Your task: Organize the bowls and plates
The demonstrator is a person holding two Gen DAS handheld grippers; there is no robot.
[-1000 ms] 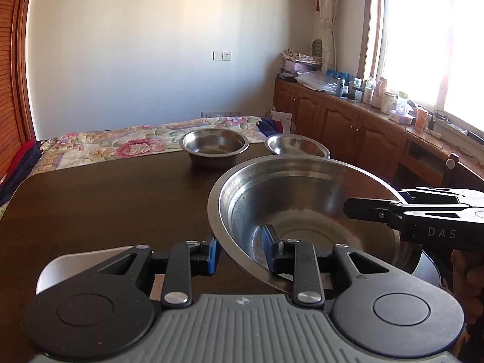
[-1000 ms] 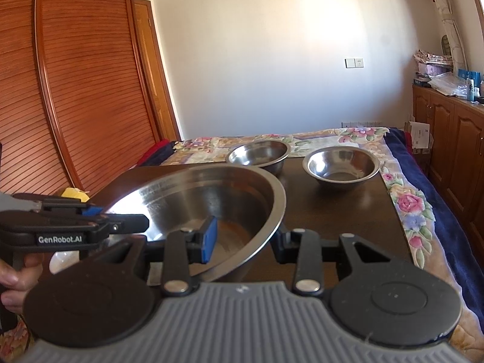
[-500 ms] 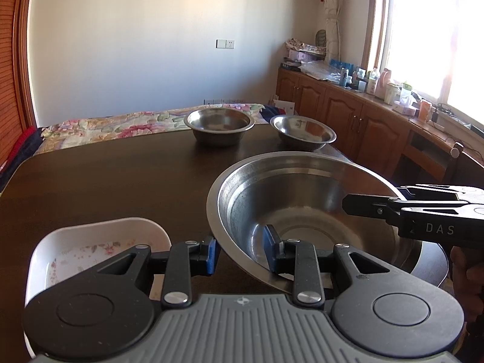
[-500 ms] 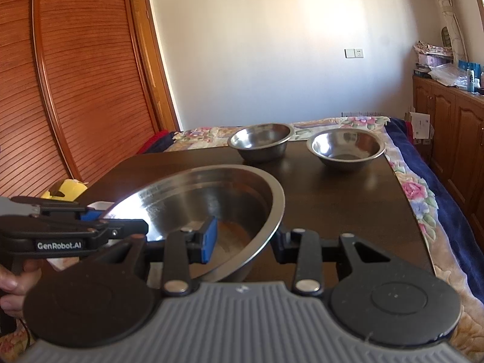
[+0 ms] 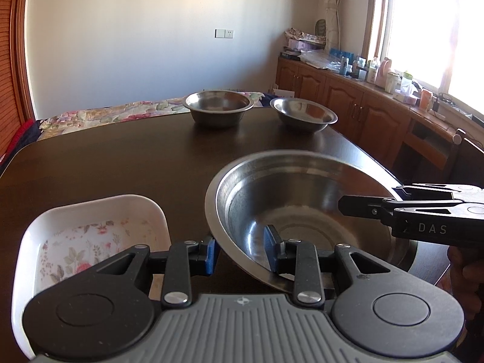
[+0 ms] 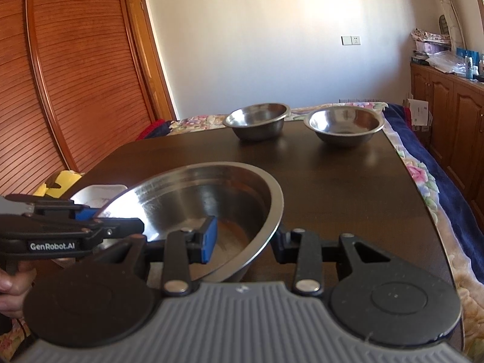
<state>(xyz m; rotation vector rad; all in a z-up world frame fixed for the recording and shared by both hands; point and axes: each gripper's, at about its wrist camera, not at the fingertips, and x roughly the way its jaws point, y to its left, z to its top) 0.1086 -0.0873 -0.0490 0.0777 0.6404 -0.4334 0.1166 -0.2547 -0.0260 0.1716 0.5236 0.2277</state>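
Observation:
A large steel bowl (image 5: pixel 302 199) (image 6: pixel 196 199) hangs low over the dark wooden table (image 5: pixel 121 166), gripped at opposite sides of its rim. My left gripper (image 5: pixel 240 252) is shut on the near-left rim, one pad inside and one outside. My right gripper (image 6: pixel 243 242) is shut on the rim across from it and reaches in from the right in the left wrist view. A white floral dish (image 5: pixel 90 236) (image 6: pixel 99 193) lies just left of the big bowl. Two smaller steel bowls (image 5: pixel 217 106) (image 5: pixel 302 113) stand side by side at the table's far end.
Beyond the far edge lies a floral cloth (image 5: pixel 121 112). Wooden cabinets (image 5: pixel 348 106) with bottles run along the right under a bright window. Slatted wooden doors (image 6: pixel 60 75) fill the left. A yellow object (image 6: pixel 60 181) sits off the table's left edge.
Both grippers have sunk toward the table with the large bowl held between them. The white floral dish has come fully into the left wrist view.

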